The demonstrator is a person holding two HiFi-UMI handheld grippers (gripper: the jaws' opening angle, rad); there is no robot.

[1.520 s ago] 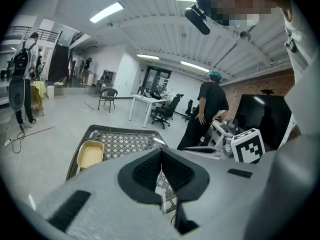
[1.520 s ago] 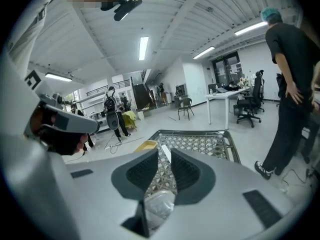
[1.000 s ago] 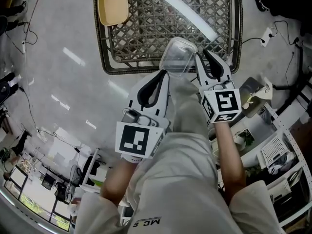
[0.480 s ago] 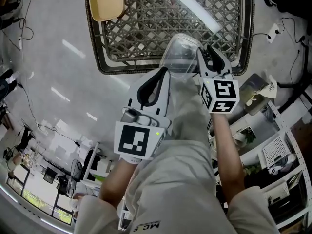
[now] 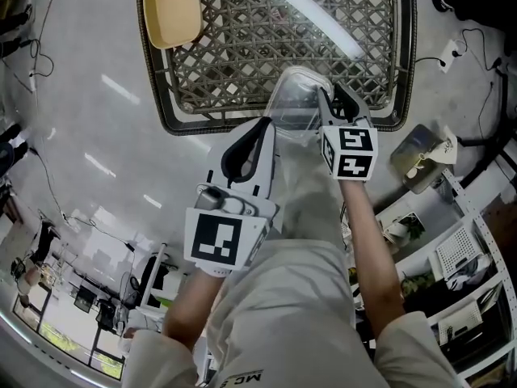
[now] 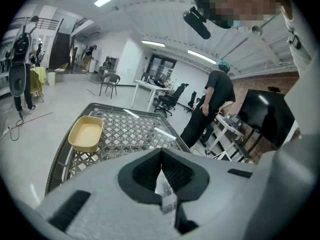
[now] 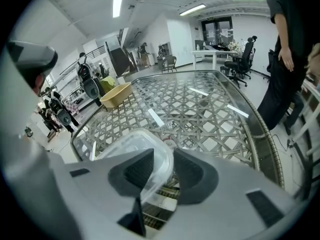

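A clear plastic container (image 5: pixel 295 95) hangs over the near edge of a wicker table with a glass top (image 5: pixel 166 95). My right gripper (image 5: pixel 333 94) is shut on its right rim; in the right gripper view the container's wall (image 7: pixel 135 149) fills the space between the jaws of the right gripper (image 7: pixel 162 156). My left gripper (image 5: pixel 263 124) meets the container's near left corner. In the left gripper view the left gripper (image 6: pixel 160 151) has its jaws closed, with clear plastic (image 6: pixel 165 196) showing between them. A yellow tray (image 5: pixel 171 10) sits at the table's far left corner.
A person in black (image 6: pixel 212 104) stands by the table's right side. Shelves and clutter (image 5: pixel 436 241) crowd the floor on my right, and cables (image 5: pixel 477 71) trail there. Desks and office chairs (image 6: pixel 155 96) stand far behind the table.
Both grippers have carried the container forward, from short of the table to over its near edge. Both gripper views now tilt down onto the tabletop.
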